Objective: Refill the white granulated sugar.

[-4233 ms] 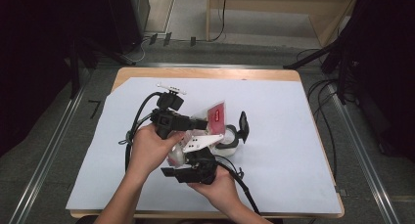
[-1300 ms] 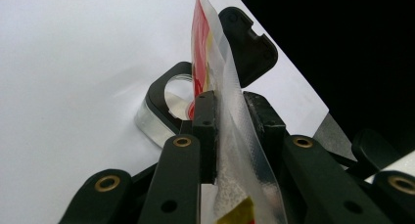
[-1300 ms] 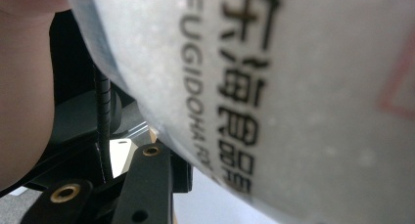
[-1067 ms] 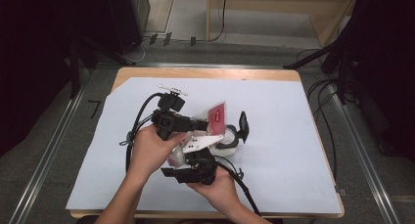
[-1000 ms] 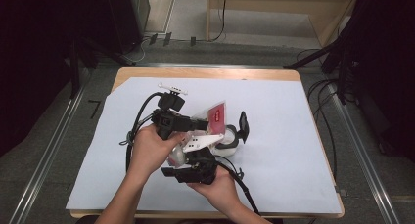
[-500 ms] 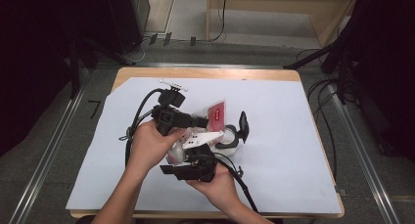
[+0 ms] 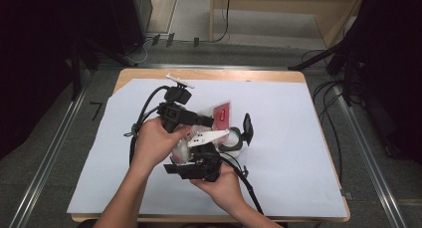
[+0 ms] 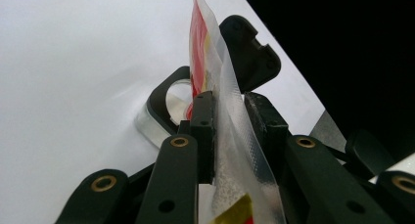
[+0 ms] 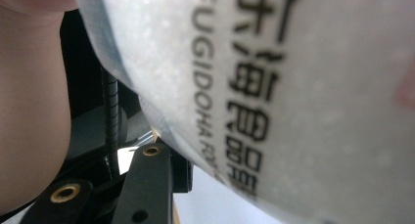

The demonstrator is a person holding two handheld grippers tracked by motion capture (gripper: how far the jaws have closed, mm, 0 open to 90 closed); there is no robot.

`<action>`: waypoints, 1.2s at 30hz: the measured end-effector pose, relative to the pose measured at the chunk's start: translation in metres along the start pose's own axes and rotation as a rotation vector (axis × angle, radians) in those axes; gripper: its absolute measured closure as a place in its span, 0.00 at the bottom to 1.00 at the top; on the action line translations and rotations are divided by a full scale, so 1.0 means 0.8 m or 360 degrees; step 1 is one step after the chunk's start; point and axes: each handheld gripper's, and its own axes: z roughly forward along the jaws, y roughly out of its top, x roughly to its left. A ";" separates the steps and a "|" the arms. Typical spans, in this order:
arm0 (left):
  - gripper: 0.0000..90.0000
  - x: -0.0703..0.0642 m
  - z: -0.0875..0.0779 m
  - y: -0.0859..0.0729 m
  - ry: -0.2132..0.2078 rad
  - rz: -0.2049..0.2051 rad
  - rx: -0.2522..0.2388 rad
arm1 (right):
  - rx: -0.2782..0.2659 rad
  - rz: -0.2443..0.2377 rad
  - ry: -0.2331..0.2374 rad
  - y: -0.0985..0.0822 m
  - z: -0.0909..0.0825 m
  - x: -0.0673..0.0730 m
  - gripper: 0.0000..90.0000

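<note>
Step in hand, by the look of it: tipping white grains from a clear plastic pouch with a red and yellow label [image 7: 219, 116] into a round clear container with a black rim and hinged black lid [image 7: 238, 136].

Pouch held in the air above the white sheet on the tabletop [image 7: 298, 138], mouth end toward the container, which stands on the sheet just beyond both hands, lid flipped up.

Left tool [image 8: 229, 111] clamped on the pouch's sealed, ribbed edge, pads pressing the film flat. Right tool [image 7: 199, 161] under the printed, grain-filled lower end; jaws partly apart, and whether squeezing the pouch cannot be told.

To do well:
- Keep the left clamp firm on the seam.
- Raise the lower end slowly for a thin stream.
- Line the mouth over the opening, clear of the lid.
- Avoid squeezing the belly hard; likely to burst grains onto the sheet.
</note>
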 end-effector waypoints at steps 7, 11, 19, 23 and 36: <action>0.84 -0.007 0.004 0.006 0.0024 0.0045 0.0006 | -0.0042 0.0011 -0.0014 -0.001 -0.004 -0.002 0.69; 0.84 -0.011 0.005 0.006 0.0027 0.0058 0.0010 | -0.0076 0.0005 -0.0027 -0.004 -0.004 -0.003 0.69; 0.84 -0.012 0.005 0.003 0.0026 0.0072 0.0004 | -0.0091 -0.0012 -0.0045 -0.007 -0.004 -0.001 0.69; 0.84 -0.011 0.005 0.002 0.0026 0.0072 0.0005 | -0.0079 -0.0022 -0.0042 -0.007 -0.004 -0.001 0.69; 0.84 -0.011 0.006 0.003 0.0002 0.0068 0.0002 | -0.0065 0.0012 -0.0043 -0.006 -0.007 0.000 0.70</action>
